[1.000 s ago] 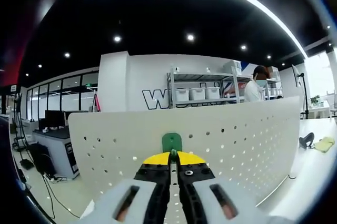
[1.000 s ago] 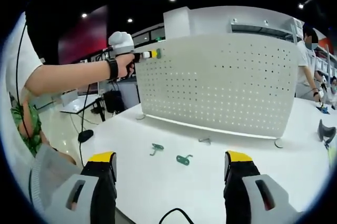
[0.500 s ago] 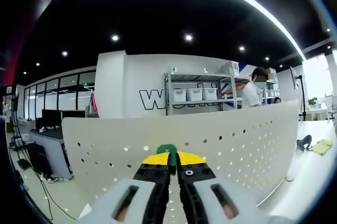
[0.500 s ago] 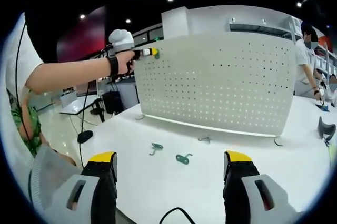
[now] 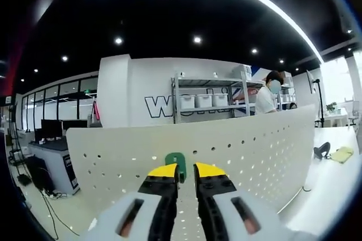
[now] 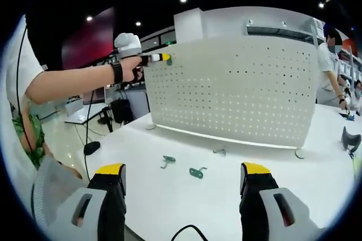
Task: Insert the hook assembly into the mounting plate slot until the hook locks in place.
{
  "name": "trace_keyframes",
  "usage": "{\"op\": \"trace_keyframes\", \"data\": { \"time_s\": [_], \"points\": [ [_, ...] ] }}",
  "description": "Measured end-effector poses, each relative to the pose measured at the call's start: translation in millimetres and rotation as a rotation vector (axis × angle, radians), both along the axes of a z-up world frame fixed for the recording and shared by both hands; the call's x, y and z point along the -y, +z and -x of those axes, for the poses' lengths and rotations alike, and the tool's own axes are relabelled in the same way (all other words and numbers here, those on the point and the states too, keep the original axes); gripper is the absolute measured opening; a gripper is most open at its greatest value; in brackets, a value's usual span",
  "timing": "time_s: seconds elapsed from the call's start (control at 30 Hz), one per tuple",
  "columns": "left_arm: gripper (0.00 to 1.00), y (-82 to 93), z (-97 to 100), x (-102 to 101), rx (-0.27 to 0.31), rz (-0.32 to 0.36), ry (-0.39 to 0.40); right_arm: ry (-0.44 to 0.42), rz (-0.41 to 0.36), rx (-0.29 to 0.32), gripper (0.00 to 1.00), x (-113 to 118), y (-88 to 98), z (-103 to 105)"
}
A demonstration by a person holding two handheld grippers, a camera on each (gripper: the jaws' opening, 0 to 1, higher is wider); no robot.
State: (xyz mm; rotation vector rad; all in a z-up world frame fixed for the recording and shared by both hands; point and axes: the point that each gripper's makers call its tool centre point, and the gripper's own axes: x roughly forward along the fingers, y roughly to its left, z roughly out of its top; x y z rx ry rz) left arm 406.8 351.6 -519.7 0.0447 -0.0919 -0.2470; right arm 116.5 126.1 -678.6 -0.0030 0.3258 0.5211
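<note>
Up at the top left corner of the white perforated mounting plate (image 6: 232, 91), the green hook (image 5: 176, 162) sits on the panel, right at the left gripper (image 5: 186, 171) tips, whose jaws stand slightly parted, released around it. It's a small green tab, flat against the plate. The right gripper (image 6: 184, 177) hangs wide open above the desk (image 6: 169, 190), where two more green hooks (image 6: 197, 171) lie well apart from it.
</note>
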Motion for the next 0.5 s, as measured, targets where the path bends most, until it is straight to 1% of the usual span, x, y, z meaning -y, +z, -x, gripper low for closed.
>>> {"op": "trace_keyframes", "data": {
  "time_s": [0.1,0.17,0.23,0.33,0.37,0.47,0.5],
  "points": [
    [0.14,0.8,7.0,-3,-0.002,-0.007,-0.003,0.012,0.003,0.004,0.84,-2,0.9,-1],
    [0.15,3.0,13.4,-3,0.007,-0.026,-0.007,0.019,-0.004,0.004,0.84,-3,1.1,0],
    [0.13,3.8,19.4,-5,0.008,-0.025,-0.008,0.026,-0.003,0.004,0.84,-5,0.6,1],
    [0.15,3.1,28.3,-4,0.009,-0.032,-0.018,0.037,-0.005,0.003,0.84,-7,0.0,2],
    [0.16,2.0,32.5,-3,0.009,-0.041,-0.025,0.041,-0.006,0.003,0.84,-8,-0.2,3],
    [0.17,-1.7,40.9,-1,-0.002,-0.035,-0.039,0.051,-0.001,0.001,0.83,-10,-1.5,4],
    [0.17,-4.7,44.5,1,-0.008,-0.06,-0.045,0.053,-0.005,0.003,0.83,-11,-1.5,5]
  ]
}}
